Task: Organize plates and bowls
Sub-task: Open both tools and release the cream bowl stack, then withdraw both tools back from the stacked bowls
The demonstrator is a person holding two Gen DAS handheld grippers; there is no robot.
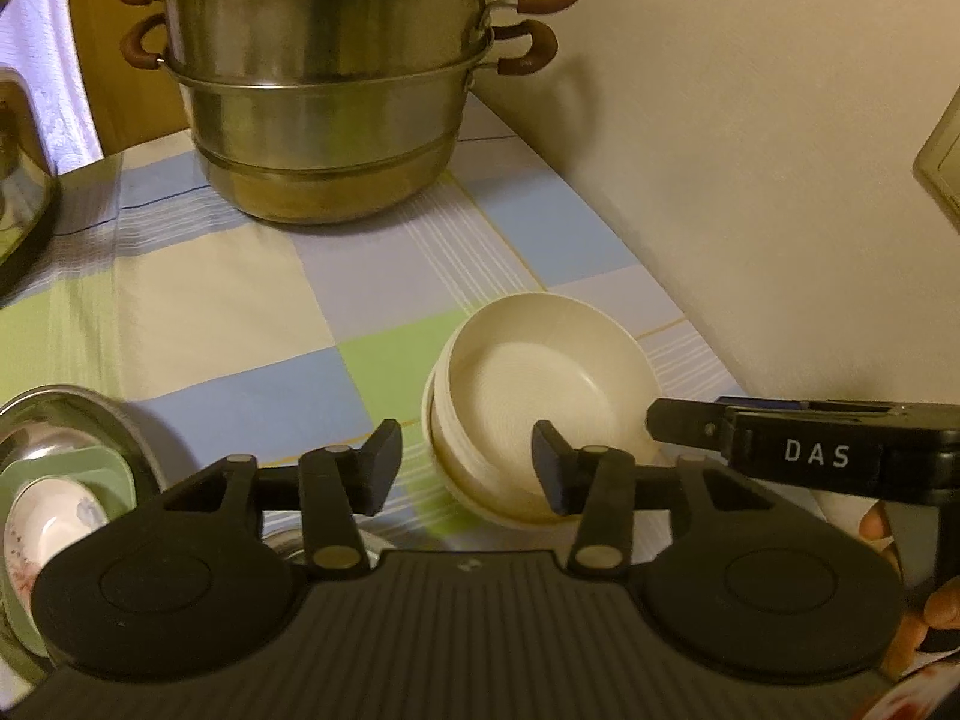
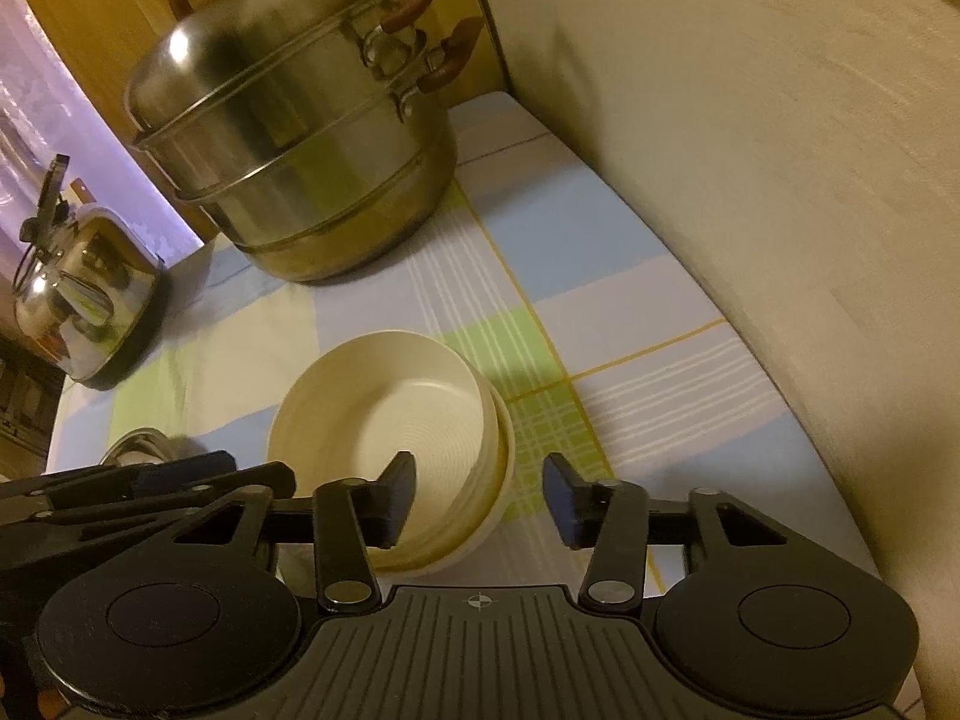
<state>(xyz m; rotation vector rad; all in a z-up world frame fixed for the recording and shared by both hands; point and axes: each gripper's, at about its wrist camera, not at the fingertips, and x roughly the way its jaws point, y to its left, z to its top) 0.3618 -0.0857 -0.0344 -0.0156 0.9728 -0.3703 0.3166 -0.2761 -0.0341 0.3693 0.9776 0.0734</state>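
Note:
A stack of cream bowls sits on the checked tablecloth near the wall; it also shows in the right wrist view. My left gripper is open, its right finger over the stack's near rim, its left finger beside it. My right gripper is open, its left finger inside the top bowl, its right finger outside the rim. The right gripper's body shows at the right of the left wrist view. A steel basin at lower left holds a green dish and a flowered plate.
A large stacked steel steamer pot stands at the back of the table; it also shows in the right wrist view. A steel kettle stands at the left. The wall runs along the table's right side.

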